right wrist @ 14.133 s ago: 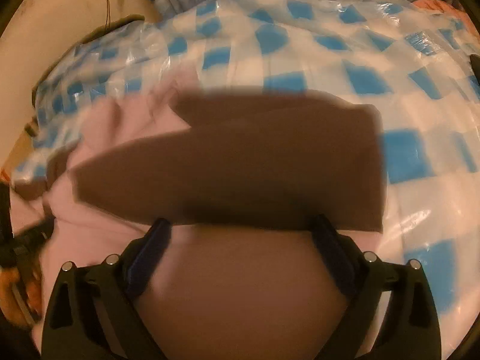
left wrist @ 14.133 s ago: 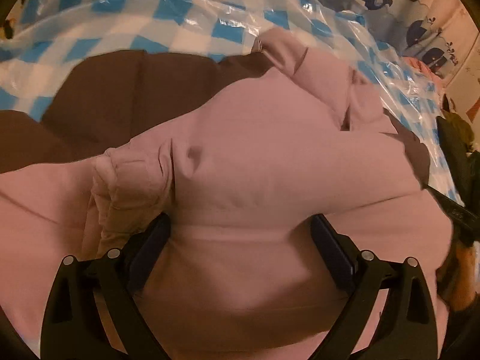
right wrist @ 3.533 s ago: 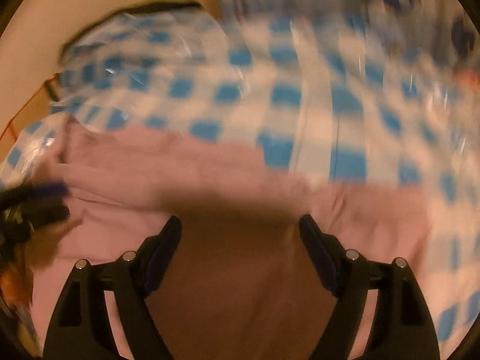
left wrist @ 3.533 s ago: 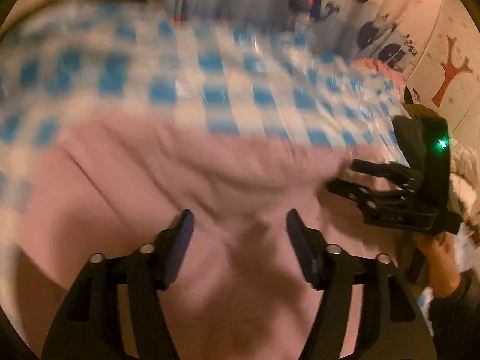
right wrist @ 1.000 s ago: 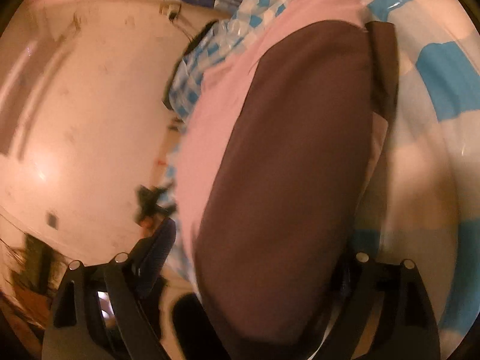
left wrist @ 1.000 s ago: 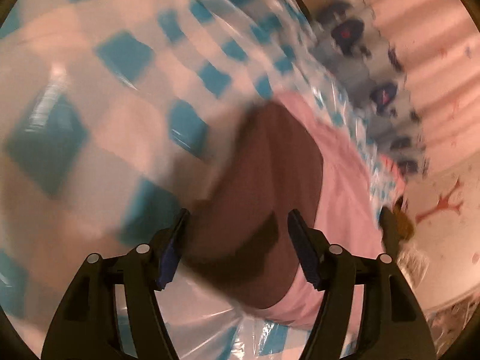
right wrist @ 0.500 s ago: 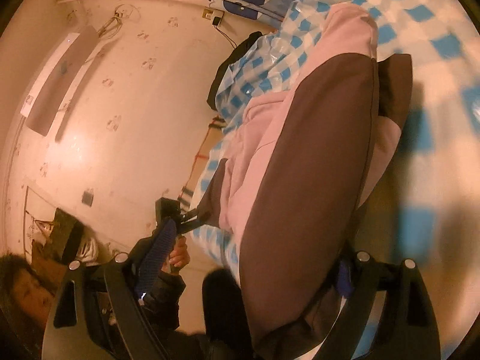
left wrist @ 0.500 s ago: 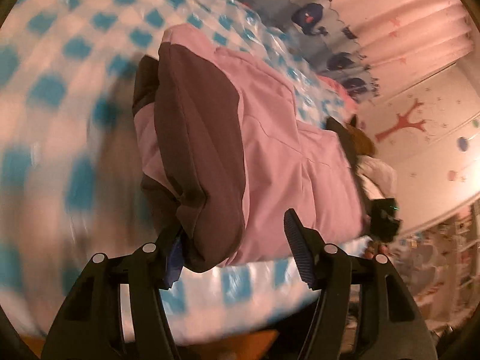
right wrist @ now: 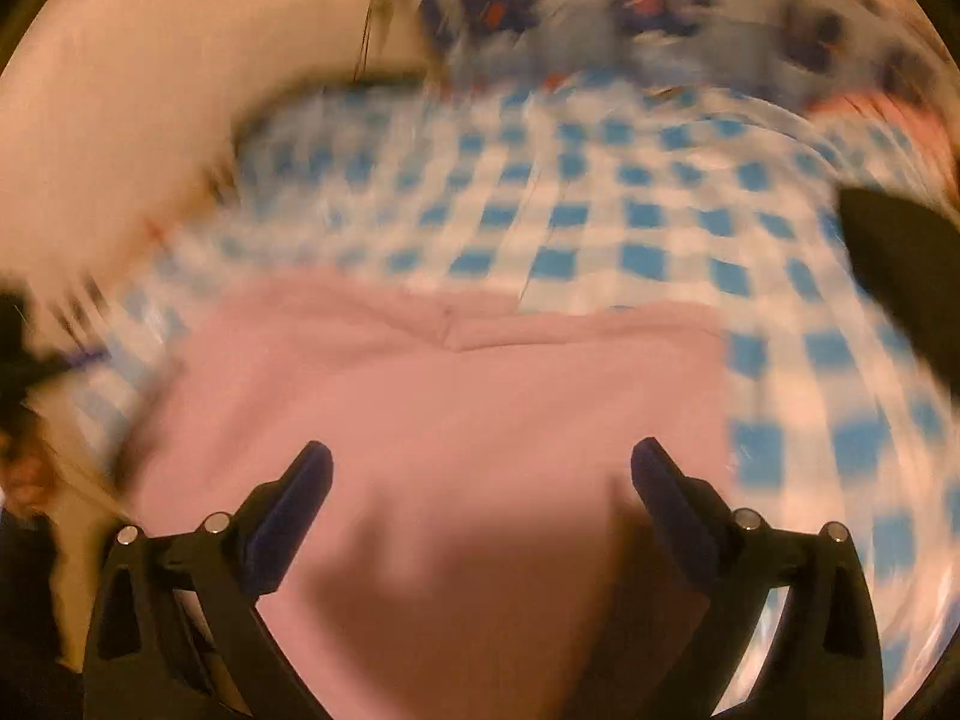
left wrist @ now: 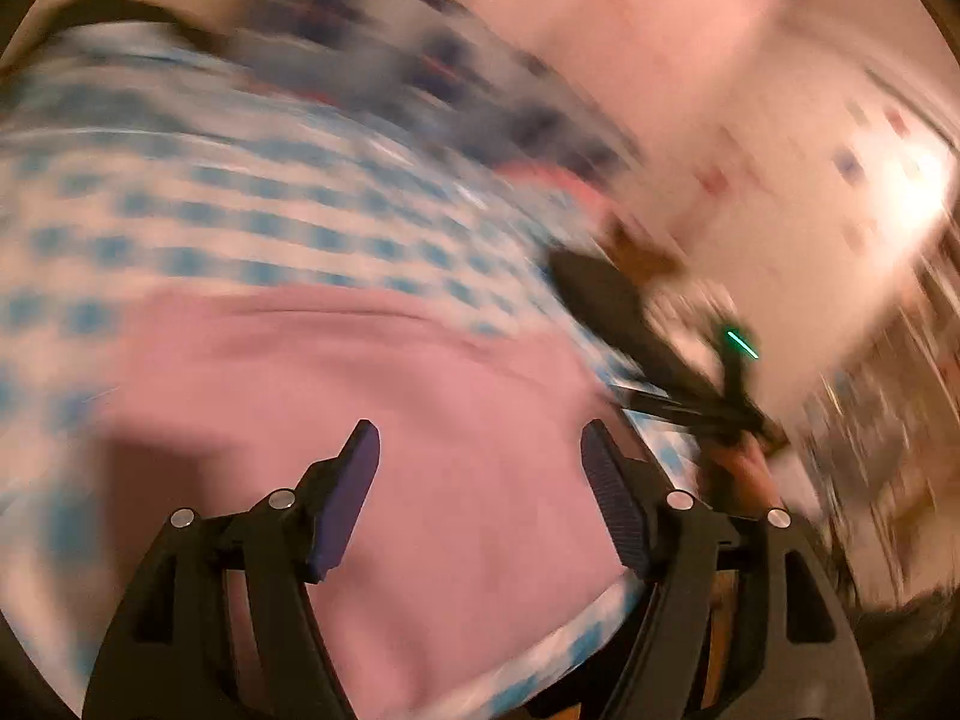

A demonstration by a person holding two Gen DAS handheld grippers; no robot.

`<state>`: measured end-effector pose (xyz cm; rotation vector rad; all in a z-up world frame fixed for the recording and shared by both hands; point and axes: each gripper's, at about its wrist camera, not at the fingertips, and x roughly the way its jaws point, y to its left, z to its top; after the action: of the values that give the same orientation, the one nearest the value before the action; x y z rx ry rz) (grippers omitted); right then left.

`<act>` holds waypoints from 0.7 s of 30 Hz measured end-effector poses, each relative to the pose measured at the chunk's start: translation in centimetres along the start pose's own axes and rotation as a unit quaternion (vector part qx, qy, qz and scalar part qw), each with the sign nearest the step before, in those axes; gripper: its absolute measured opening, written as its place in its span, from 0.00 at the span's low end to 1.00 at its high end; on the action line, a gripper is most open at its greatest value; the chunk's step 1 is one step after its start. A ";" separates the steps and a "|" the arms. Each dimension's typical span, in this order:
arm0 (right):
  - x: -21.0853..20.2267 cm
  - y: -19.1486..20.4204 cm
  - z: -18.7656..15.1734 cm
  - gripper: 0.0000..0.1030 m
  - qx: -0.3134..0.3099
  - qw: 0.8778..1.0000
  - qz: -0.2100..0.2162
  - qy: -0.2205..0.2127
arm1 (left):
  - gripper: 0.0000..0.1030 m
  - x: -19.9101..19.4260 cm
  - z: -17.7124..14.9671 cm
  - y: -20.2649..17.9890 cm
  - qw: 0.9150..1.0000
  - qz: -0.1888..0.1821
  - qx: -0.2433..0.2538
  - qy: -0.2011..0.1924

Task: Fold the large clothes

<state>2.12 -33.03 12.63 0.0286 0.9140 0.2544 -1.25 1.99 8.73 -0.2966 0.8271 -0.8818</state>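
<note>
Right now both grippers are hanging above the pink garment (right wrist: 456, 414), which is lying as a folded slab across the lower middle of the right wrist view, on the blue-and-white checked plastic cover (right wrist: 600, 222) that is filling the upper half of that frame. The right gripper (right wrist: 480, 480) is spreading its jaws wide with nothing caught between them, only pink cloth showing beyond the gap; the left gripper (left wrist: 480, 474) is also opening, its dark pads clear of the fabric, so neither one is pinching the garment. Both pictures are smearing with motion, so fine detail is hard to read. A seam or fold edge is running across the far side of the slab in the right wrist view, and a dark shadow is lying over the near edge at the bottom of the frame, so I cannot tell how neatly the layers are stacked there. To my eye the main risk is that the shiny cover is slippery: a fast next grab could be shoving the whole bundle sideways rather than lifting one layer, undoing the fold. A pinch taken blind in that shadowed near edge could also be catching several layers, or the plastic itself, and dragging it up. In the left wrist view the other gripper is showing at right of centre, so the two tools could be knocking together if both are reaching for the same corner.
</note>
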 end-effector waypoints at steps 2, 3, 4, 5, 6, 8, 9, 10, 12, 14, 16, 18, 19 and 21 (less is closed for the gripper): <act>7.3 1.5 2.1 0.93 -0.028 0.997 -0.041 0.058 | 0.64 8.3 1.9 -0.4 0.998 -0.006 0.017 0.052; 9.8 1.0 1.6 0.93 -0.038 0.994 -0.072 0.077 | 0.64 11.4 2.5 0.0 0.997 0.024 0.028 0.067; 11.3 0.5 1.6 0.94 -0.041 0.992 -0.086 0.086 | 0.64 15.3 3.3 1.6 0.992 0.081 0.034 0.090; 13.2 -0.7 1.4 0.94 -0.028 0.991 -0.083 0.099 | 0.61 18.6 3.7 4.7 0.985 0.119 0.008 0.122; 14.6 -2.5 1.3 0.94 0.010 0.992 -0.066 0.107 | 0.38 19.9 3.6 7.2 0.984 0.112 -0.036 0.132; 15.0 -4.8 1.9 0.94 0.063 0.991 -0.043 0.107 | 0.23 19.8 4.1 13.2 0.980 0.050 -0.156 0.113; 14.8 -5.4 2.2 0.93 0.078 0.991 -0.016 0.109 | 0.23 19.4 4.1 14.7 0.974 0.019 -0.198 0.110; 14.0 -5.3 2.6 0.93 0.073 0.992 -0.013 0.098 | 0.23 18.8 4.2 14.8 0.971 0.018 -0.209 0.113; 11.9 -4.3 3.1 0.93 0.036 0.996 -0.055 0.061 | 0.39 16.6 4.9 12.3 0.981 0.058 -0.158 0.100; 11.2 -4.1 3.3 0.93 0.022 0.996 -0.074 0.038 | 0.58 14.1 6.0 10.1 0.989 0.081 -0.108 0.060; 13.8 -4.4 3.6 0.94 0.016 0.994 -0.091 0.064 | 0.60 13.0 6.9 10.1 0.990 0.115 -0.080 0.029; 17.5 -5.3 3.1 0.95 0.039 0.990 -0.074 0.117 | 0.57 13.9 7.5 14.6 0.983 0.146 -0.105 0.035; 18.3 -5.8 3.2 0.95 0.055 0.989 -0.057 0.123 | 0.53 14.7 6.8 17.9 0.979 0.108 -0.166 0.047; 18.2 -5.7 4.3 0.95 0.056 0.986 -0.058 0.147 | 0.49 14.0 6.3 19.4 0.977 0.096 -0.185 0.037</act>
<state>17.29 -34.03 0.36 0.0426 1.2186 0.0996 19.34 2.51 -4.89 -0.5027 1.0718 -0.5557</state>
